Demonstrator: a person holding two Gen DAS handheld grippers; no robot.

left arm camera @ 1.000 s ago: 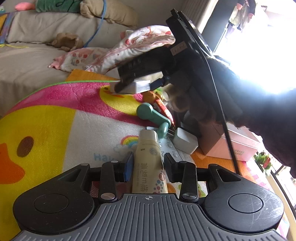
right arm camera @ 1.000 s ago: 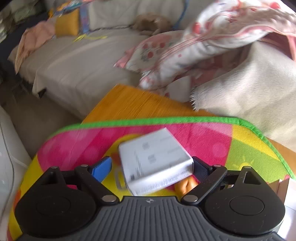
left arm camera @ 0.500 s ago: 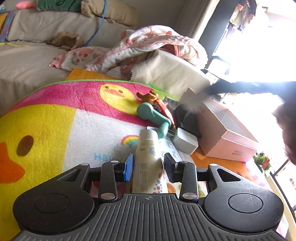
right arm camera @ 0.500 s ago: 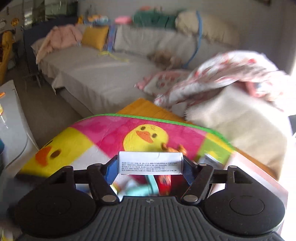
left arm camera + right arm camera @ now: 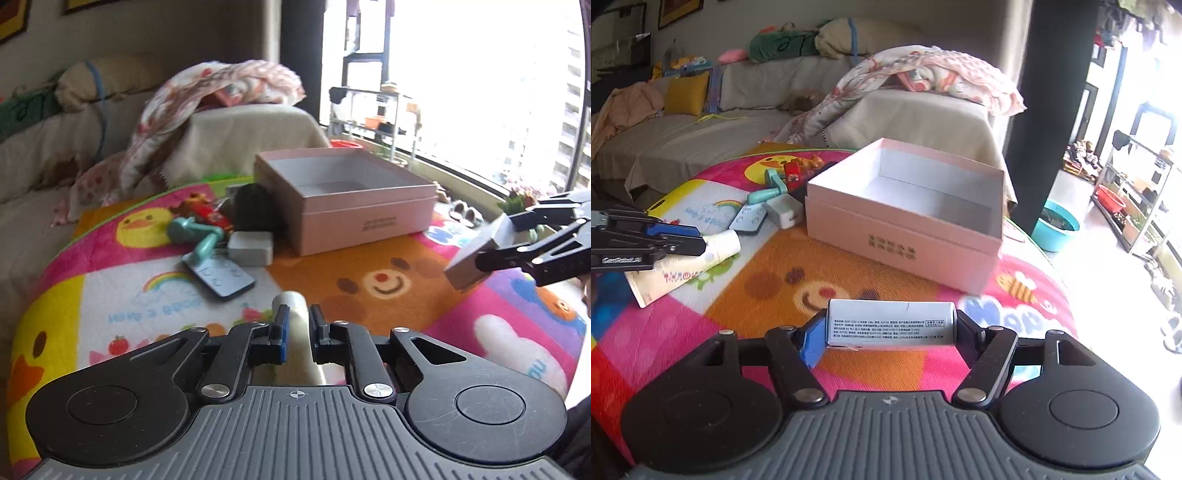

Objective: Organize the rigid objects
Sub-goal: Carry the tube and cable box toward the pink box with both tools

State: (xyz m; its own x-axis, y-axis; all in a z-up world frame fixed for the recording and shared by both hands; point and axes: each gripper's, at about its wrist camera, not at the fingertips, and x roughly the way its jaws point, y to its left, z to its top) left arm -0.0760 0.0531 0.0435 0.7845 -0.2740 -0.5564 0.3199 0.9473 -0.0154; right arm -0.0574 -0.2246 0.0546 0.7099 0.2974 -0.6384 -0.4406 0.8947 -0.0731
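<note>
My left gripper (image 5: 296, 325) is shut on a white cream tube (image 5: 291, 301), held above the cartoon play mat (image 5: 369, 280). The right wrist view shows that left gripper (image 5: 696, 240) at the left edge, with the tube (image 5: 718, 248) sticking out toward the pink box. My right gripper (image 5: 892, 325) is shut on a small white labelled box (image 5: 891, 323), hanging just in front of the open, empty pink box (image 5: 897, 245). In the left wrist view the right gripper (image 5: 493, 240) and its white box (image 5: 467, 264) are at the right edge, right of the pink box (image 5: 369, 221).
Left of the pink box lie a remote (image 5: 221, 277), a grey charger block (image 5: 250, 248), a teal handled tool (image 5: 194, 234), a red toy (image 5: 201, 210) and a dark object (image 5: 258, 210). A sofa with blankets (image 5: 923, 77) is behind; a window is at right.
My left gripper closed on the tube, lifted it off the mat and swung right toward the pink box. My right gripper carried the white box from the mat's far end to the pink box's front.
</note>
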